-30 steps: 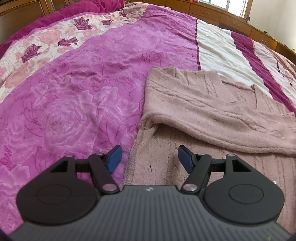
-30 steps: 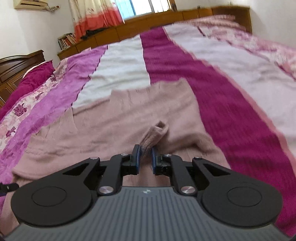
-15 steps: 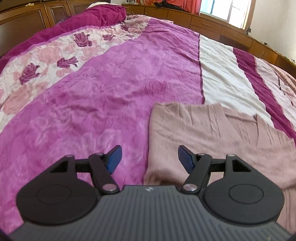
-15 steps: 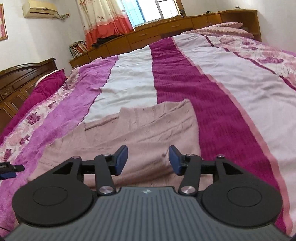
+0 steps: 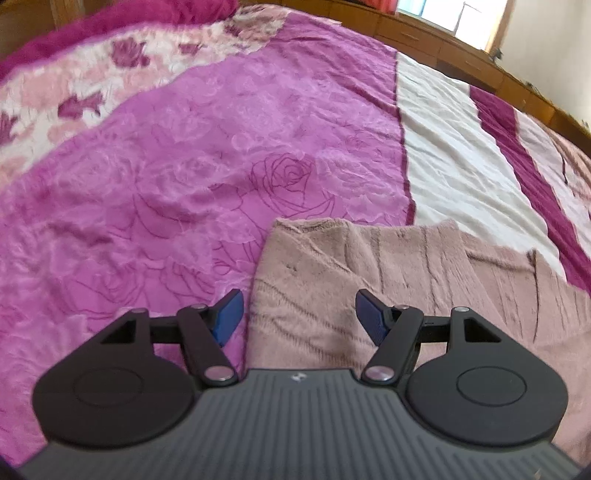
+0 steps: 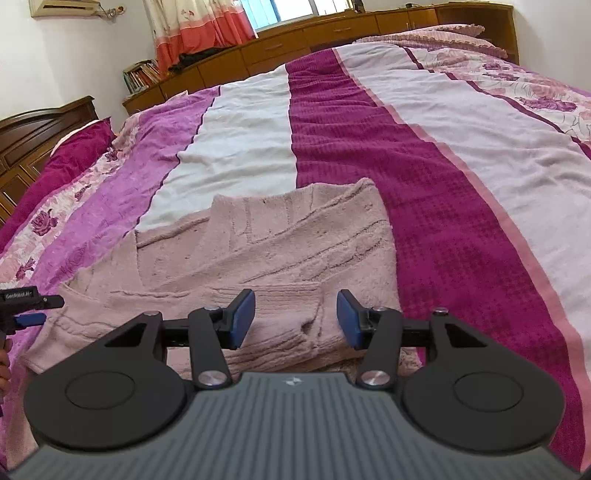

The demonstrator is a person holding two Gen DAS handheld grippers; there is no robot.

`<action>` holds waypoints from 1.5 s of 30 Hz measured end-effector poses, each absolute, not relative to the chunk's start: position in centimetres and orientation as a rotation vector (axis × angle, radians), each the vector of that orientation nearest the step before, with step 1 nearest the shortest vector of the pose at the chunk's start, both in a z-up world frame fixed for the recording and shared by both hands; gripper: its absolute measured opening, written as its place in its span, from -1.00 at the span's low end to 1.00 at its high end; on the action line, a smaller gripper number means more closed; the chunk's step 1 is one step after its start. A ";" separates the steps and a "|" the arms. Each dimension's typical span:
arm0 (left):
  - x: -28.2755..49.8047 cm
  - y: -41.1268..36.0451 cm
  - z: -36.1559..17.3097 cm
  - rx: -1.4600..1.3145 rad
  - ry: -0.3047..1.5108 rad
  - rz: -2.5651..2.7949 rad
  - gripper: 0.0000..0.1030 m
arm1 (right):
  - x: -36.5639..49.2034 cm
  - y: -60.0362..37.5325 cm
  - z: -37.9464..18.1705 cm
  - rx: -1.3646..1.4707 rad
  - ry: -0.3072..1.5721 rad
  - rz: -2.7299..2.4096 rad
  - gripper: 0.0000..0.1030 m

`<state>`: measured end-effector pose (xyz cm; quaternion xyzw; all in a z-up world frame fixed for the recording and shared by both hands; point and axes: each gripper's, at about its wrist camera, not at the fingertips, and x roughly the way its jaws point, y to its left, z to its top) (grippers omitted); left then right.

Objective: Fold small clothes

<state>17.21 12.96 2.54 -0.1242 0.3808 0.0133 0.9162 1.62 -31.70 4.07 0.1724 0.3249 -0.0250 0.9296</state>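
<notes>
Pink knit sweater (image 6: 258,251) is lying partly folded on the bed (image 6: 424,155), on top of the striped magenta bedspread. Left gripper (image 5: 298,315) has its jaws spread wide over the sweater's left edge, holding nothing. Right gripper (image 6: 295,319) is also spread apart and empty, over the near hem.

Bright daylight from window (image 6: 291,14), fisheye-bent edges, left view blurred

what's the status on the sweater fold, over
Left gripper open, empty, over sweater's left edge. Right gripper open, empty, over folded-in sleeve cuff. Pink sweater flat on bedspread, part folded. Nothing in the way.
</notes>
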 end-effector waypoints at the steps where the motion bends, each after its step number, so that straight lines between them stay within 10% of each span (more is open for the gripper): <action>1: 17.6 13.3 2.3 -0.281 0.788 0.032 0.32 | 1.8 -31.7 4.0 0.354 0.669 -0.051 0.11; 5: 18.2 13.9 1.5 -0.355 0.782 0.039 0.20 | 2.7 -31.8 3.4 0.397 0.698 -0.035 0.11; 9: 17.7 13.2 1.4 -0.334 0.738 0.028 -0.71 | 3.0 -31.1 3.0 0.397 0.703 -0.022 0.10; 11: 17.0 13.0 1.3 -0.328 0.694 0.037 -0.73 | 2.9 -30.6 3.0 0.373 0.698 -0.001 -0.19; 14: 16.2 12.8 1.2 -0.328 0.654 0.067 -0.74 | 2.8 -30.0 3.4 0.345 0.677 0.040 -0.69; 26: 15.5 12.7 0.0 -0.326 0.571 0.166 -0.73 | 4.7 -29.9 3.1 0.224 0.607 -0.055 -0.69; 30: 15.5 12.6 0.0 -0.294 0.576 0.159 -0.68 | 5.0 -30.7 1.1 0.258 0.623 -0.059 -0.59; 37: 14.8 13.0 1.0 -0.268 0.612 0.151 -0.38 | 3.6 -31.7 2.4 0.299 0.559 -0.161 0.14; 45: 12.2 13.8 3.9 -0.237 0.637 0.127 -0.15 | 0.9 -32.9 3.4 0.370 0.552 -0.162 0.15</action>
